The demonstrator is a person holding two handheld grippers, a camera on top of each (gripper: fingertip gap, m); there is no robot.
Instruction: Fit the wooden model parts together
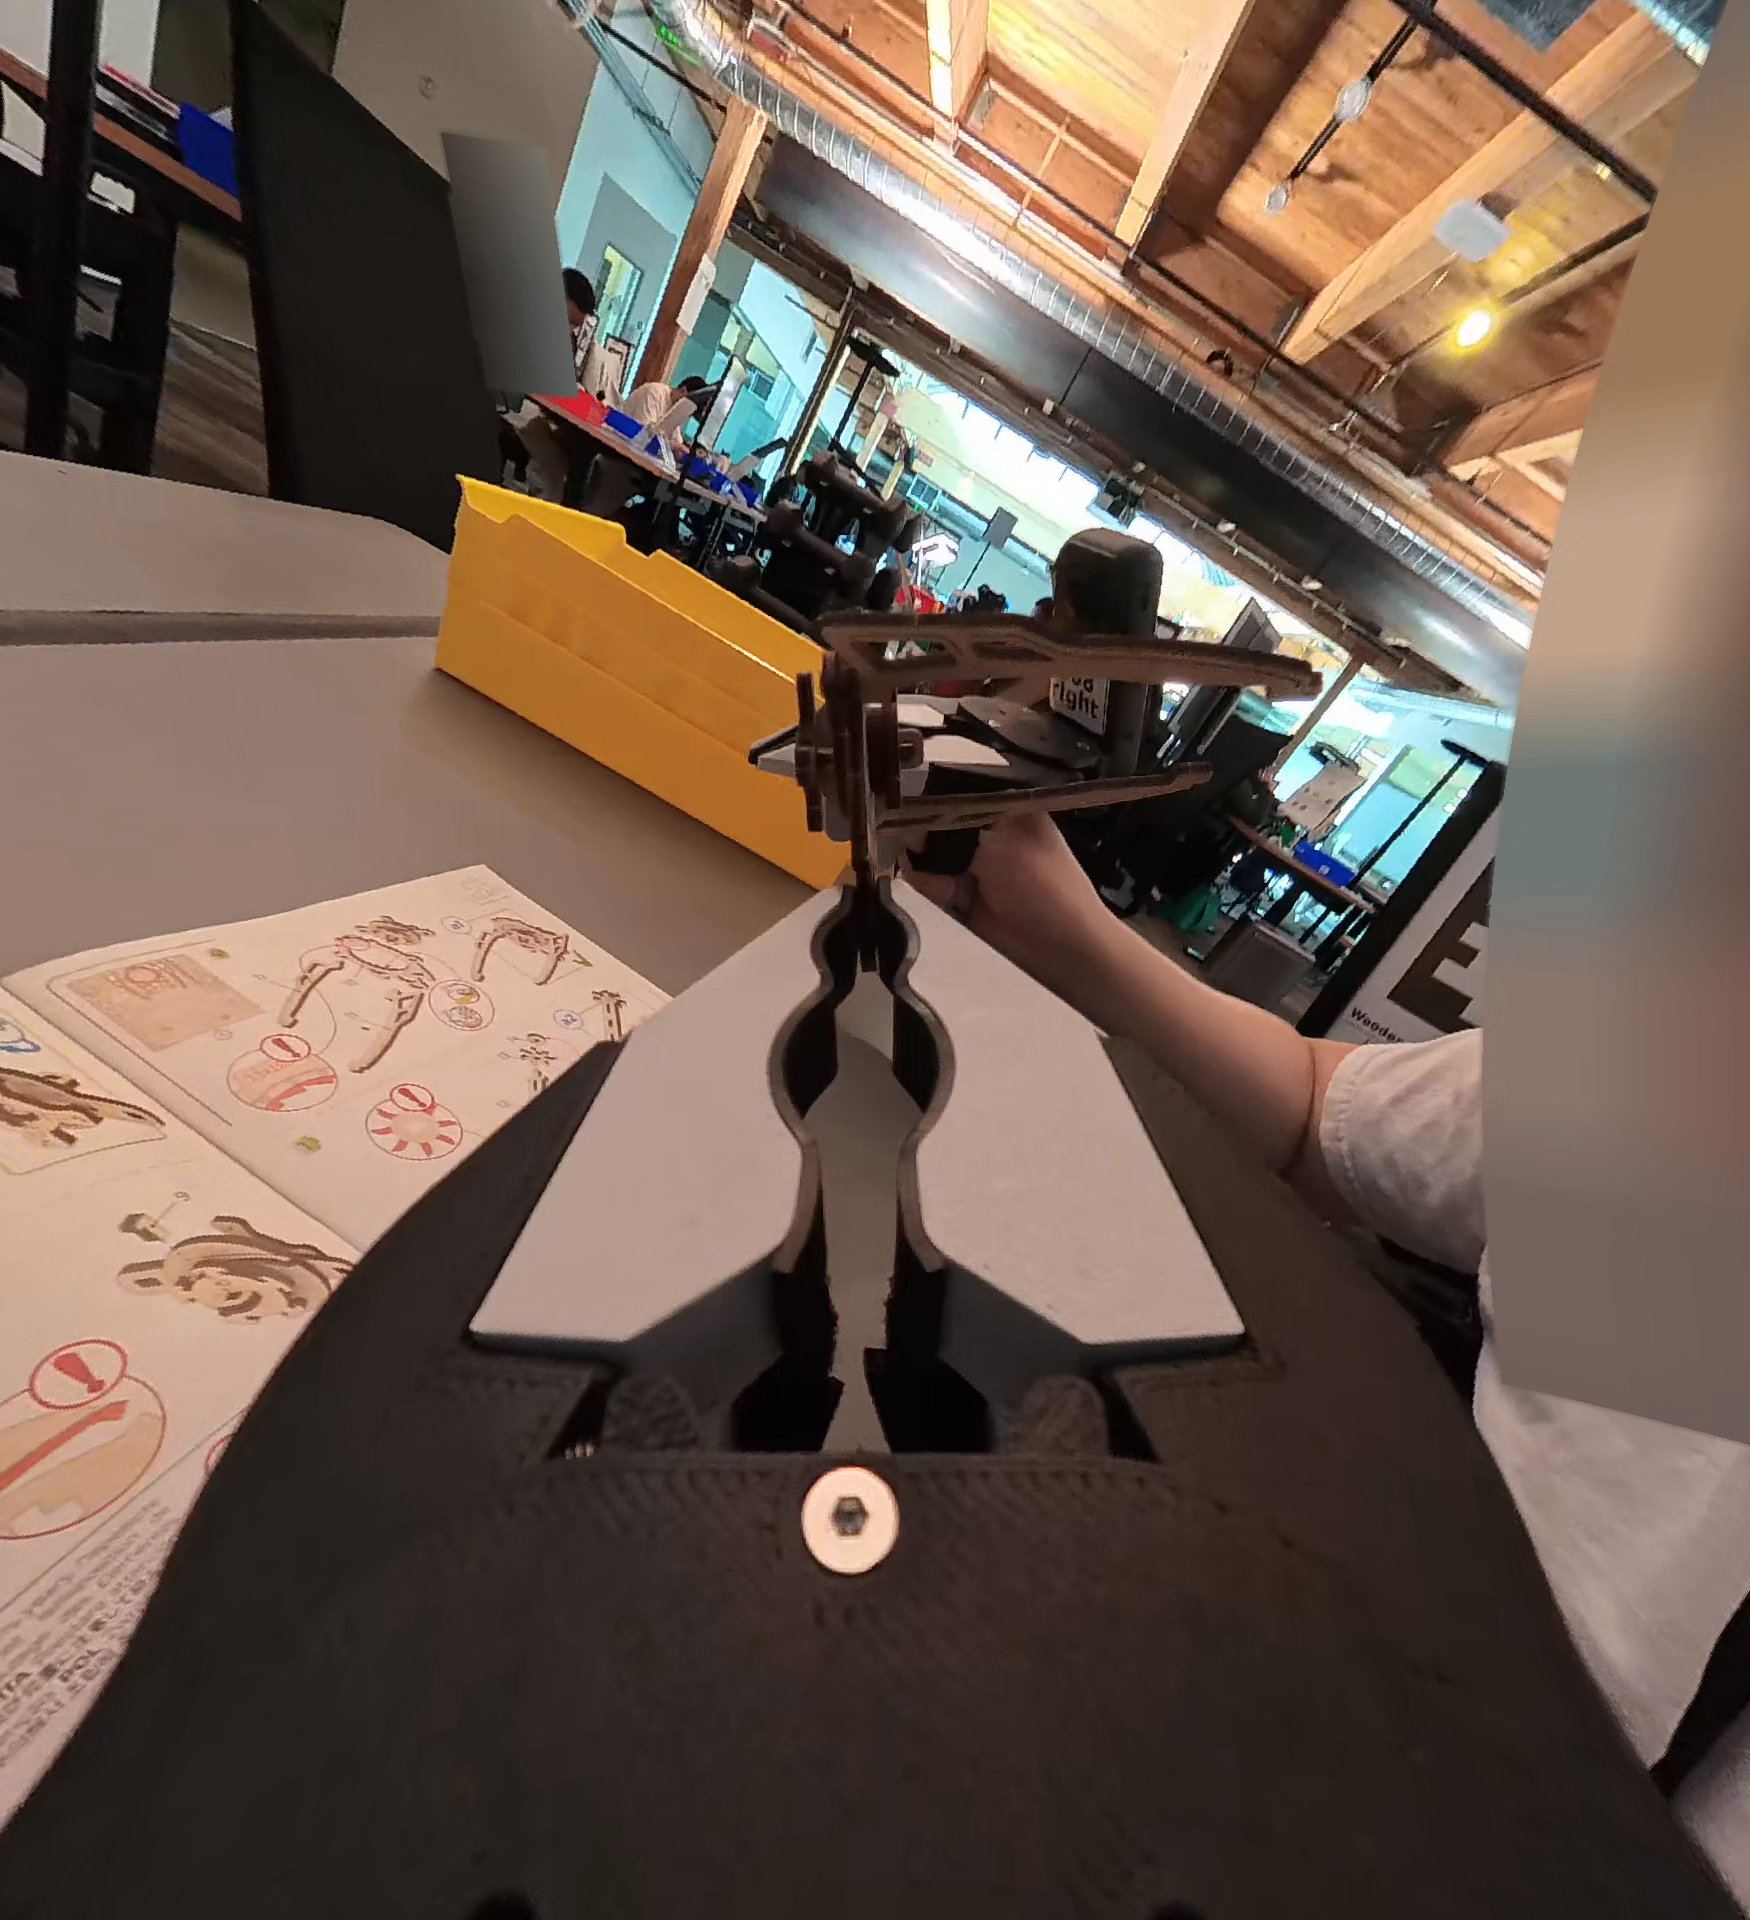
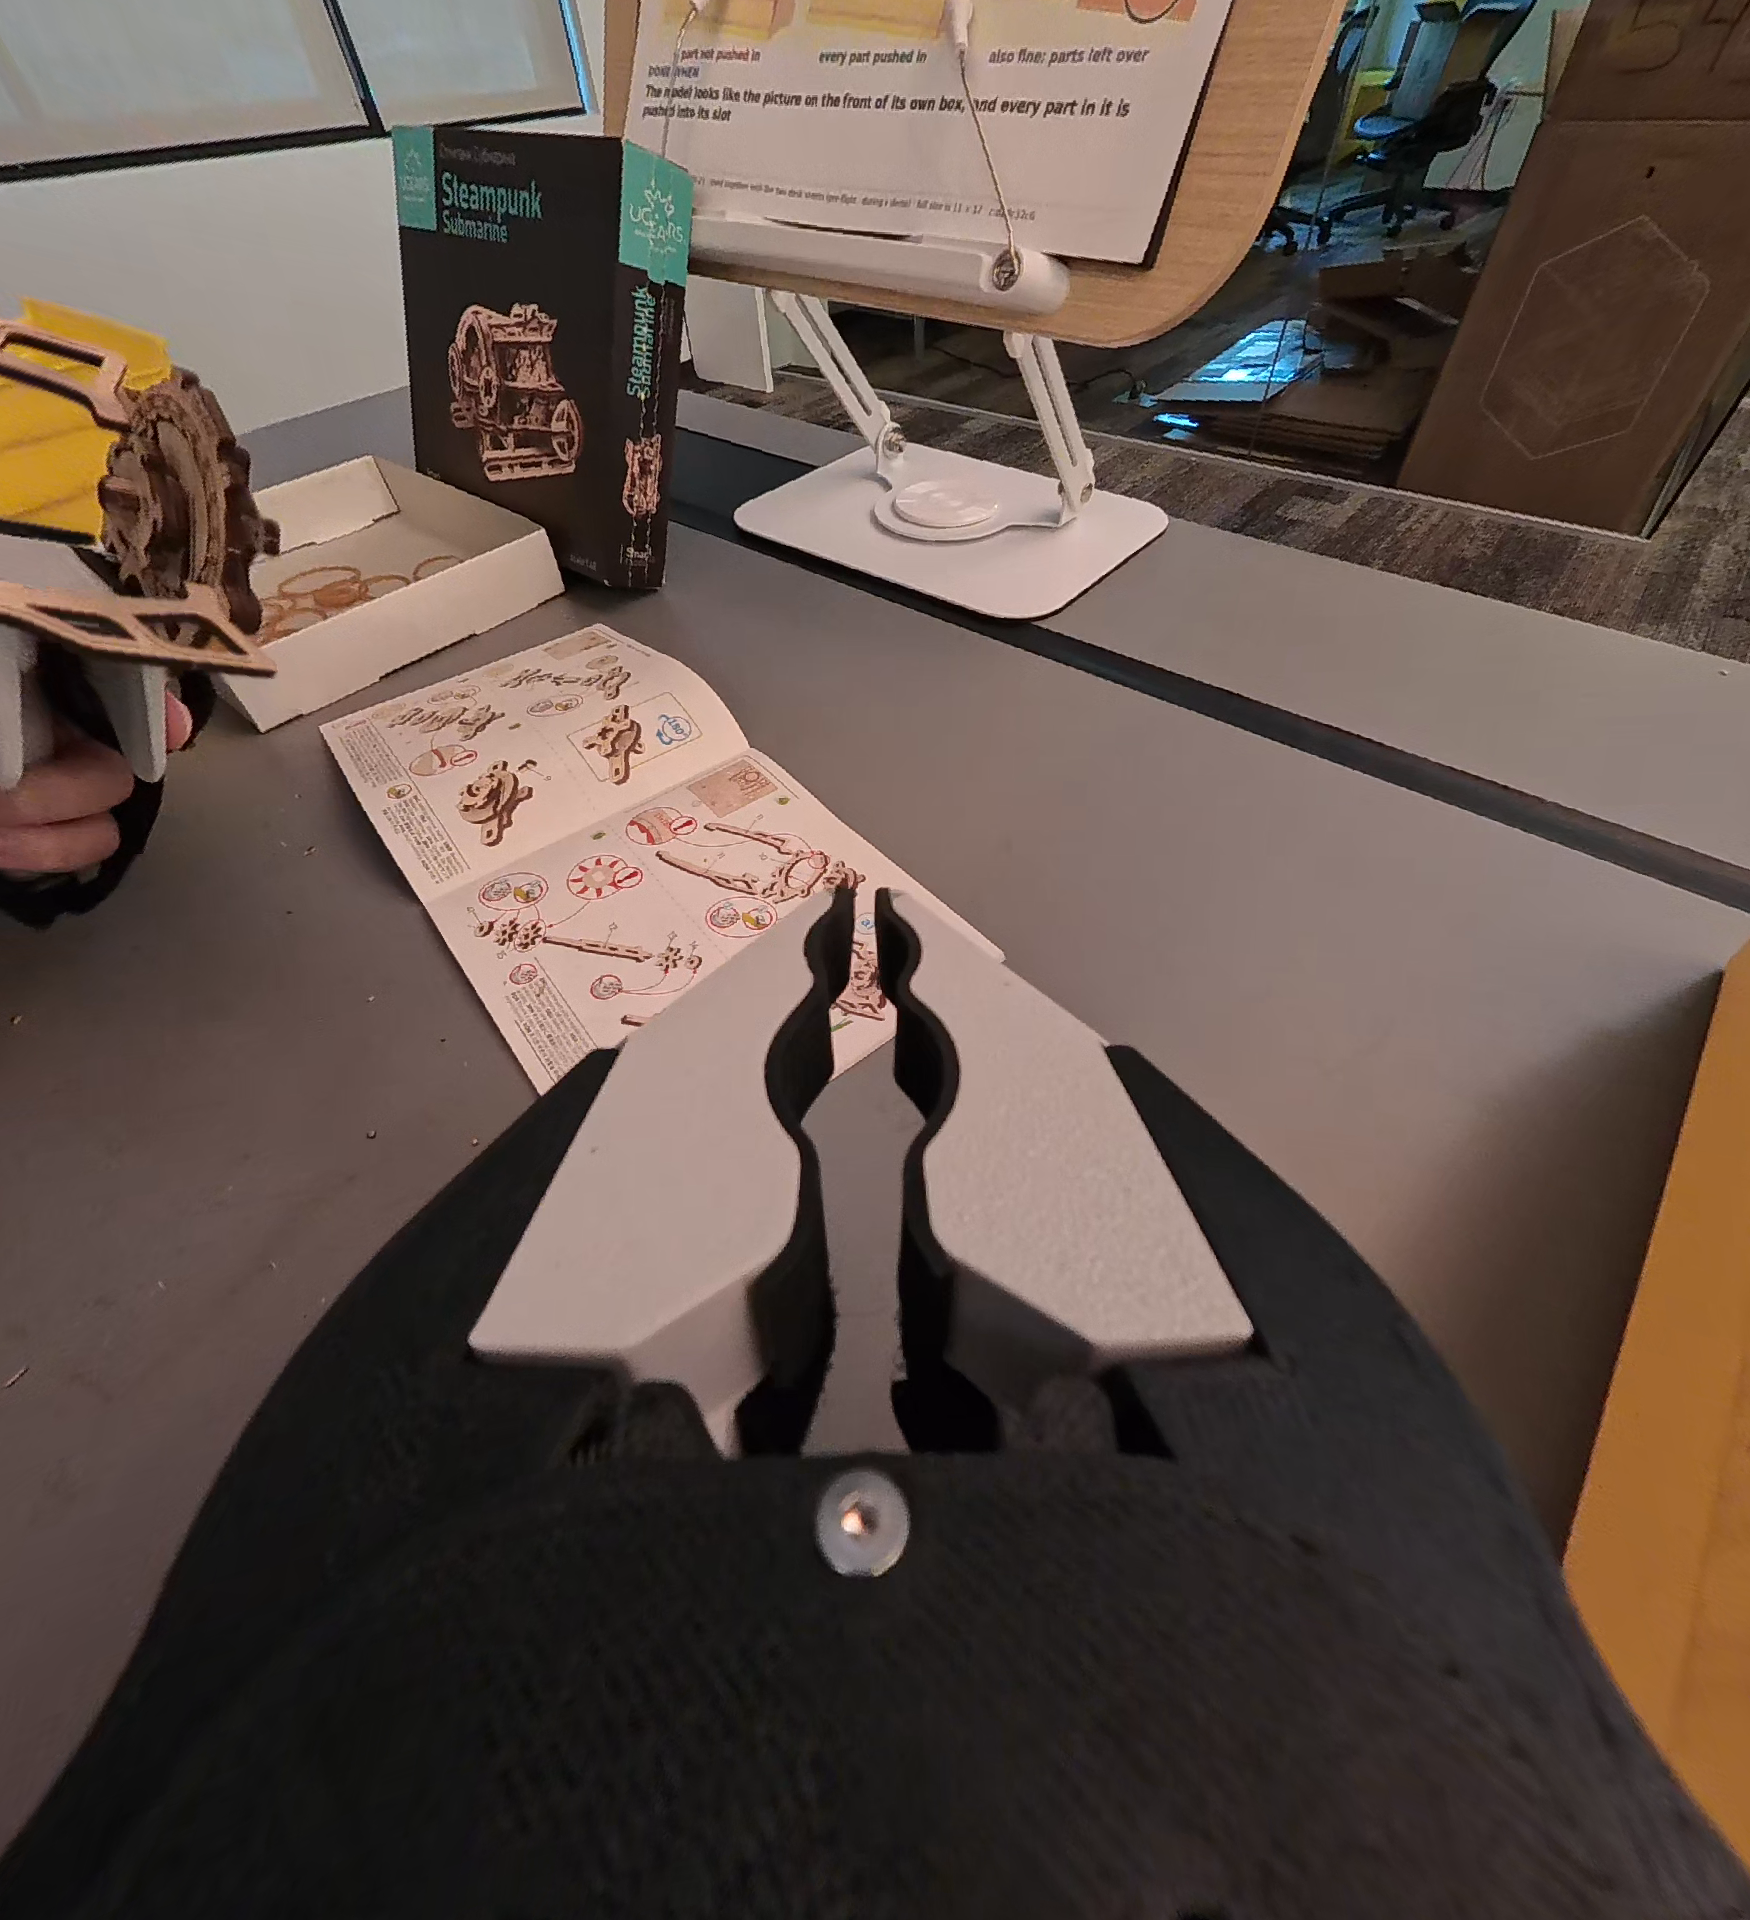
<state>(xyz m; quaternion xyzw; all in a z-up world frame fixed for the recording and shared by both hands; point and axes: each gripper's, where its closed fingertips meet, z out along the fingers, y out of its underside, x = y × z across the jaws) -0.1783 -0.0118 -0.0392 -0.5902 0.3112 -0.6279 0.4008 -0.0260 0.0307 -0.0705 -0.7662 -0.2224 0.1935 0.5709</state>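
The left gripper (image 1: 866, 940) is raised above the table (image 1: 227, 748), its jaws clamped on the lower edge of the wooden model (image 1: 954, 727), which stands up from its tips. The right gripper (image 2: 858, 914) hovers over the open instruction booklet (image 2: 580, 831) near the table's middle, jaws nearly together and holding nothing.
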